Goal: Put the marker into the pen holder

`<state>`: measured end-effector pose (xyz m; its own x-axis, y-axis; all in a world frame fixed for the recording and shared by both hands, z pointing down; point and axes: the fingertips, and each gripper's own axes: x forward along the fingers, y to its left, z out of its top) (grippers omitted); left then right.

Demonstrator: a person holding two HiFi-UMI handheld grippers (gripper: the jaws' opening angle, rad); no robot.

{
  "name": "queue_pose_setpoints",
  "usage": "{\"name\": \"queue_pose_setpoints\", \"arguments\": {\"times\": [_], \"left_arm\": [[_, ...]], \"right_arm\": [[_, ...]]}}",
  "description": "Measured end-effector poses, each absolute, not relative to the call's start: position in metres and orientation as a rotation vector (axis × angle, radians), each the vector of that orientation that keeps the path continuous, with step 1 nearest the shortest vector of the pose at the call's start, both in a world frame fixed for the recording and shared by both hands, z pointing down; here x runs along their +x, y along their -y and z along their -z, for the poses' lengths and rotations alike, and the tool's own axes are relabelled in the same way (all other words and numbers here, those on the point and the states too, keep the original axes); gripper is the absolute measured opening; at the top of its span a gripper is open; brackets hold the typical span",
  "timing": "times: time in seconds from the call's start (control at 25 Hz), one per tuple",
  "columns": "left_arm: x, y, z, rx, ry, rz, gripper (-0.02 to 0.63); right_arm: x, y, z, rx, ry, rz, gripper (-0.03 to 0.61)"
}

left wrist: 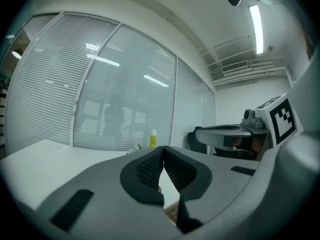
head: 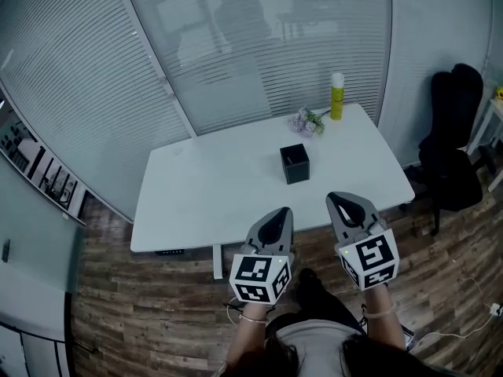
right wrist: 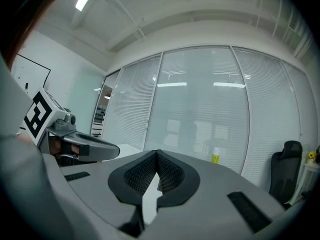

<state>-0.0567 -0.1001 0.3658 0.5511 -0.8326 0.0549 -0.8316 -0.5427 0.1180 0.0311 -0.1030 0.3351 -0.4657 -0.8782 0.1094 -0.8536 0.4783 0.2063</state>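
Left gripper point(head: 281, 212): pressed together, nothing between the jaws. Right gripper point(head: 338, 200): likewise pressed together, empty. Both held at the near edge of the white surface point(head: 212, 187), short of anything on it.

Pen holder point(head: 295, 164): black, square, open-topped, upright right of the surface's middle, well apart from both grippers. Yellow bottle point(head: 337, 96) and small flower sprig point(head: 306, 122) at the far right edge. Dark chair point(head: 452, 132) off to the right.

Marker: not found in any view; none seen on the surface, none in either gripper. Inside of the holder too dark to check.

Handling, as judged: light, stiff, smooth-barrelled, prone to roll and slip. Best pinched across the barrel near mid-length. Holder light too, easily knocked.
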Motion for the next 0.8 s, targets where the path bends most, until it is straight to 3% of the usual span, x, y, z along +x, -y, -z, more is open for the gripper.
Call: {"name": "queue_pose_setpoints", "arguments": {"times": [0.8], "left_arm": [[-0.0483, 0.0983, -0.3717, 2.656, 1.401, 0.012, 0.020]], "right_arm": [[0.0285, 0.1035, -0.3340, 1.488, 2.494, 0.234, 0.028]]}}
